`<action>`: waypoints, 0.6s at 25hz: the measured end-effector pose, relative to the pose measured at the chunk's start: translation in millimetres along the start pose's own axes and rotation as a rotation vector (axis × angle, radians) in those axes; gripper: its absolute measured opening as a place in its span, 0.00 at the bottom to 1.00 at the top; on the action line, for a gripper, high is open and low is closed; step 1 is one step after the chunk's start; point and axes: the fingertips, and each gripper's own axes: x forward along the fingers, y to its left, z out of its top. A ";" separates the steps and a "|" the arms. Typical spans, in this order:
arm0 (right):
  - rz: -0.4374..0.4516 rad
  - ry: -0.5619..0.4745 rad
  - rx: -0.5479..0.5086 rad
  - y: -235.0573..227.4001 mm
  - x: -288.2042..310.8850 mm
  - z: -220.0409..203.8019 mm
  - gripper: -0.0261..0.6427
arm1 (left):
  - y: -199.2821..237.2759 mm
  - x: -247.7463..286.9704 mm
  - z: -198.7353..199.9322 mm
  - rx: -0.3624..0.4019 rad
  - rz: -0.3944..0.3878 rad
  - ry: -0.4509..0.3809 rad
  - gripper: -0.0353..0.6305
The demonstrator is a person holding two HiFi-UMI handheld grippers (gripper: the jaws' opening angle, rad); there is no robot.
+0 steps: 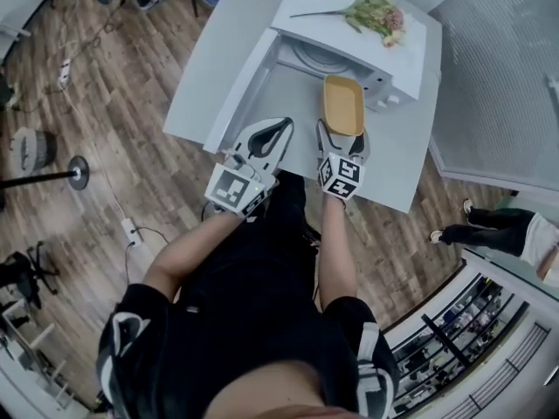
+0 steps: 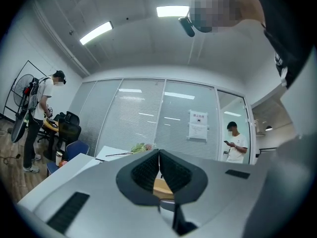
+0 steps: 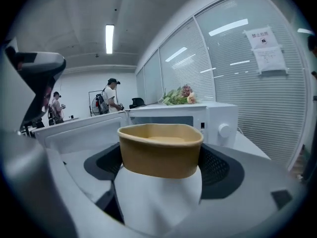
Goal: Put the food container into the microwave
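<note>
A tan, empty food container (image 1: 343,103) hangs in front of the open white microwave (image 1: 384,81), and my right gripper (image 1: 342,136) is shut on its near end. In the right gripper view the container (image 3: 161,150) sits between the jaws, with the microwave (image 3: 208,120) just behind it. The microwave door (image 1: 253,85) swings open to the left. My left gripper (image 1: 278,129) is shut on nothing, just left of the container and near the door. In the left gripper view its jaws meet (image 2: 159,168), and a bit of the container (image 2: 161,186) shows behind them.
The microwave stands on a white table (image 1: 393,160), and a bunch of flowers (image 1: 376,11) lies on top of it. A glass partition (image 1: 498,77) runs along the right. A person's legs (image 1: 489,225) stand at the right, a fan base (image 1: 79,173) on the floor at the left.
</note>
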 end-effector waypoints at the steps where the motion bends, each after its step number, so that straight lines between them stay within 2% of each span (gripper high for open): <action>1: 0.007 0.010 0.000 -3.7 18.0 -3.4 0.78 | 3.7 9.9 -4.4 0.001 0.008 0.006 0.09; 7: 0.026 0.035 0.028 -23.4 111.8 -14.0 0.78 | 25.4 59.0 -28.9 -0.015 0.059 0.039 0.09; 15: 0.023 0.073 -0.013 -35.7 206.0 -25.2 0.78 | 47.5 91.1 -51.1 -0.048 0.107 0.052 0.09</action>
